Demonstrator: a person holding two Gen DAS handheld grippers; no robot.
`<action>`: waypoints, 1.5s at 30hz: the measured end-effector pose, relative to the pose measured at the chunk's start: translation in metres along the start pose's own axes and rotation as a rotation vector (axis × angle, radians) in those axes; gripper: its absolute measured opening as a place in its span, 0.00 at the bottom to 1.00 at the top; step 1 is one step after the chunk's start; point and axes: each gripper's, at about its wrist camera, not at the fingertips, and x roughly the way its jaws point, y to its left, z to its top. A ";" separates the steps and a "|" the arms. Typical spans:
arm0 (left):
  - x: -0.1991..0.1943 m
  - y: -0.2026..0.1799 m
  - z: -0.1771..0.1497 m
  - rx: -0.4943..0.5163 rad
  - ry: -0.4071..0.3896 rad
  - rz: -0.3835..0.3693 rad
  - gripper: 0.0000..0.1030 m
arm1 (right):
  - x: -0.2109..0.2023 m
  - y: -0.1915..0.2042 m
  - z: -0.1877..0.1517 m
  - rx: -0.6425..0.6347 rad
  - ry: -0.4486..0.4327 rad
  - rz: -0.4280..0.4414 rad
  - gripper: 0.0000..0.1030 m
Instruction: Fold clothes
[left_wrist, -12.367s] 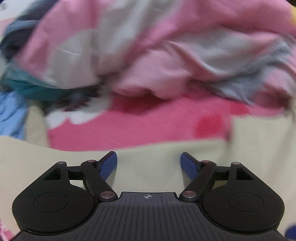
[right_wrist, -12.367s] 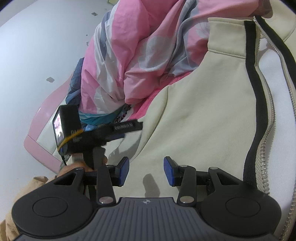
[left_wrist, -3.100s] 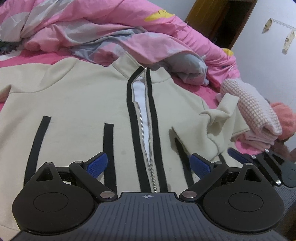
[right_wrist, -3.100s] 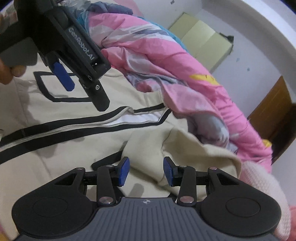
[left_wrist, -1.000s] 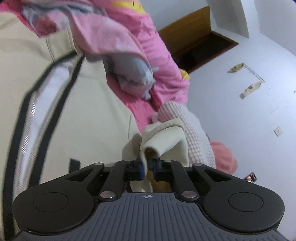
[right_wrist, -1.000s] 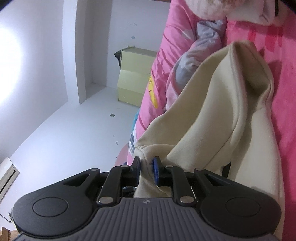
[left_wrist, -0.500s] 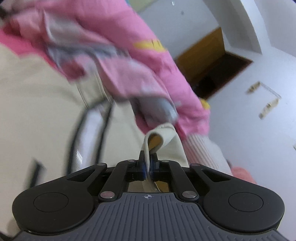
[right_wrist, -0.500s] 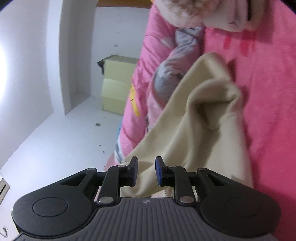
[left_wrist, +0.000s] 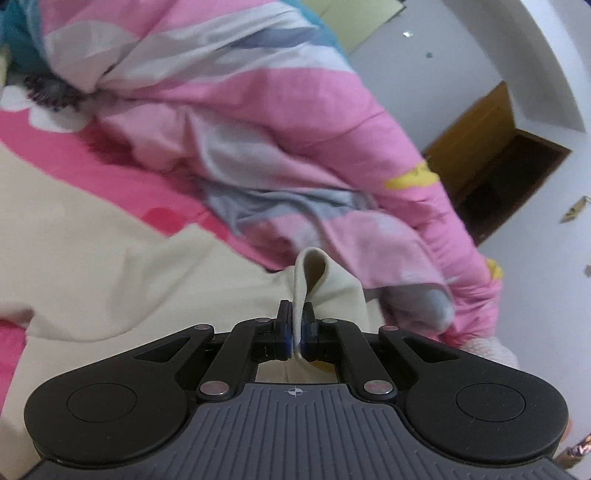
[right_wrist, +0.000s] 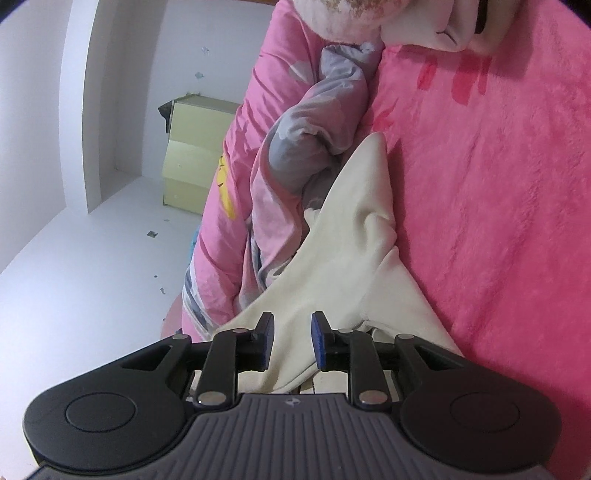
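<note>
A cream jacket (left_wrist: 110, 266) lies spread on the pink bed. My left gripper (left_wrist: 298, 325) is shut on a folded edge of the jacket, and a loop of cream cloth (left_wrist: 312, 269) stands up just past the pads. In the right wrist view, the jacket's cream sleeve (right_wrist: 354, 236) stretches away over the pink sheet (right_wrist: 498, 184). My right gripper (right_wrist: 292, 339) stands open just above it. Cloth shows in the gap between its blue pads, but the pads do not press on it.
A rumpled pink and grey quilt (left_wrist: 277, 110) is heaped along the far side of the jacket and runs beside the sleeve (right_wrist: 295, 147). Pink and white knitwear (right_wrist: 351, 14) lies at the sheet's far end. A yellow cabinet (right_wrist: 192, 158) and a brown door (left_wrist: 491, 166) stand beyond the bed.
My left gripper has carried the pinched cream cloth across the jacket, and its view has swung towards the quilt. The right jaws have parted and let go of the sleeve, which now lies lower.
</note>
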 end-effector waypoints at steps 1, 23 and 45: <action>0.000 0.004 -0.003 -0.005 0.000 0.003 0.02 | 0.000 0.000 0.000 -0.001 0.002 -0.002 0.23; 0.024 0.009 -0.043 0.413 0.069 0.409 0.64 | 0.006 -0.001 -0.003 -0.014 0.039 -0.037 0.25; -0.028 0.003 -0.056 0.326 0.026 0.324 0.19 | 0.011 -0.002 -0.005 -0.018 0.054 -0.058 0.28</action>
